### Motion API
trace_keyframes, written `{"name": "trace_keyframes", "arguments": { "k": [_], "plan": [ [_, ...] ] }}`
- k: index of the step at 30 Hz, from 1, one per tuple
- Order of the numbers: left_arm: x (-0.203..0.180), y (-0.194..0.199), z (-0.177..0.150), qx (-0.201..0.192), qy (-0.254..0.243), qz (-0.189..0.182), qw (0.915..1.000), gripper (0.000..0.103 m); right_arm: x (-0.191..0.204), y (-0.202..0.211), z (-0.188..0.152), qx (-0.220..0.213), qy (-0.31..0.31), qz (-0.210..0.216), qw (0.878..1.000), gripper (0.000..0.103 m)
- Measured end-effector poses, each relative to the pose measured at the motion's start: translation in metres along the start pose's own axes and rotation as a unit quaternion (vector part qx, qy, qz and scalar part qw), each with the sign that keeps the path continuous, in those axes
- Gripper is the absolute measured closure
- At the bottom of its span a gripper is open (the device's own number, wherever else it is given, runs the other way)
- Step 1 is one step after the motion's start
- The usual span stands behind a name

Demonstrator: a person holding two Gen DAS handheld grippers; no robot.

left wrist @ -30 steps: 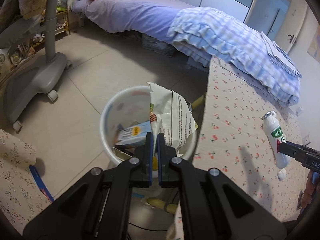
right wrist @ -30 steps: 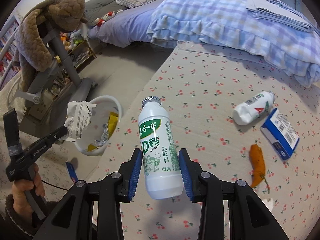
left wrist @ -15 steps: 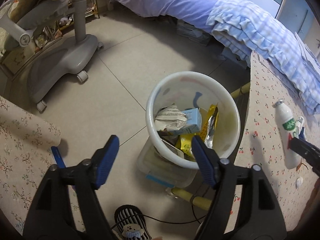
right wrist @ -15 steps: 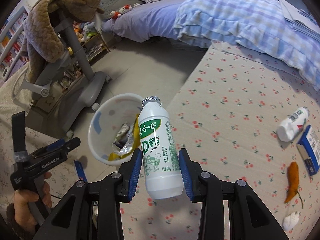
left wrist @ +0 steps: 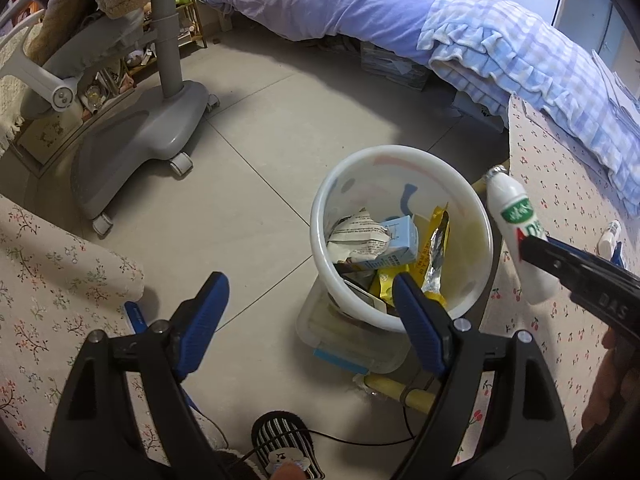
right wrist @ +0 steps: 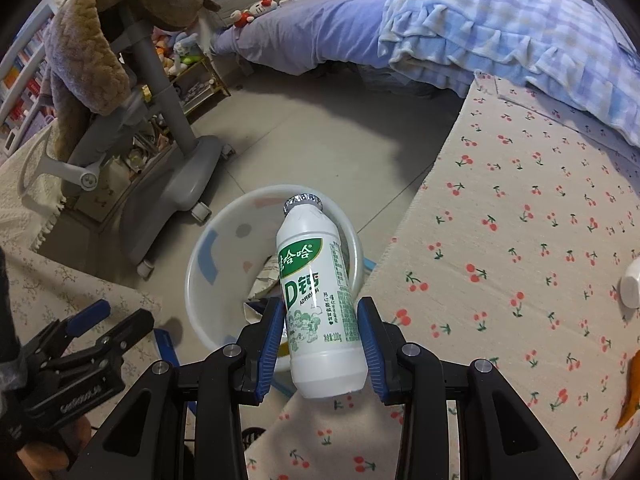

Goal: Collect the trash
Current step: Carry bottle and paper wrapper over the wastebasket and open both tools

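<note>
Hanging wide open over the floor just short of the bin (left wrist: pixel 400 168), the left gripper (left wrist: pixel 308 300) has nothing between its jaws; a second ago they were pinched shut on a crumpled wrapper (left wrist: pixel 360 236), and they have just been opening, so that wrapper now lies inside the bin beside a small blue carton (left wrist: pixel 400 240) and yellow packets (left wrist: pixel 432 248). That piece of trash looks done with. The right gripper (right wrist: pixel 322 340) holds a white bottle (right wrist: pixel 316 300) with a green label by its lower body, cap end pointing forward, and it has carried the bottle from over the middle of the cherry-print table (right wrist: pixel 520 240) out past the table's left edge, so that in the right wrist view the bottle's neck now sits over the bin's rim. From the left wrist view the bottle is just beside the bin's right side, so a little more travel seems needed before letting go. A second bottle (right wrist: pixel 632 284) and an orange scrap (right wrist: pixel 632 396) remain near the table's right edge, still to be collected.
</note>
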State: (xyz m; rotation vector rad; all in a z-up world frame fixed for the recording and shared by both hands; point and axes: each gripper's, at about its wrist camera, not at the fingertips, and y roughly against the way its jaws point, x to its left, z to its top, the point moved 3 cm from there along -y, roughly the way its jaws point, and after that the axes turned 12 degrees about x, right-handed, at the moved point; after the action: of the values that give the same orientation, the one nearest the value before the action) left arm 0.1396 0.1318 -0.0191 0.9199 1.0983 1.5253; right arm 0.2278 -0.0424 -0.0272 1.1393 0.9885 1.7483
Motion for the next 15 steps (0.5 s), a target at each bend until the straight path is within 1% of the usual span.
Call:
{"name": "trace_keyframes", "arguments": {
  "k": [2, 4, 5, 7, 8, 15],
  "plan": [
    [0.0, 0.0, 0.0, 0.0, 0.0, 0.001, 1.0, 0.019, 0.001, -0.004, 0.002, -0.003, -0.002, 0.004, 1.0, 0.064],
    [0.0, -0.001, 0.0, 0.002, 0.001, 0.0, 1.0, 0.019, 0.002, -0.005, 0.004, -0.015, -0.001, 0.017, 1.0, 0.062],
    [0.001, -0.002, 0.0, 0.004, 0.002, 0.0, 1.0, 0.019, 0.001, -0.006, 0.005, -0.018, -0.001, 0.021, 1.0, 0.051],
    [0.001, -0.003, 0.0, 0.008, 0.005, -0.001, 1.0, 0.019, -0.001, -0.006, 0.005, -0.018, -0.01, 0.011, 1.0, 0.035],
    [0.002, -0.004, 0.0, 0.009, 0.006, -0.002, 0.9999, 0.019, -0.003, -0.004, 0.004, -0.025, -0.015, 0.005, 1.0, 0.035],
    [-0.003, -0.004, -0.002, 0.011, 0.003, -0.009, 0.9999, 0.019, -0.017, 0.014, -0.002, -0.032, -0.033, -0.014, 0.999, 0.033]
  ]
}}
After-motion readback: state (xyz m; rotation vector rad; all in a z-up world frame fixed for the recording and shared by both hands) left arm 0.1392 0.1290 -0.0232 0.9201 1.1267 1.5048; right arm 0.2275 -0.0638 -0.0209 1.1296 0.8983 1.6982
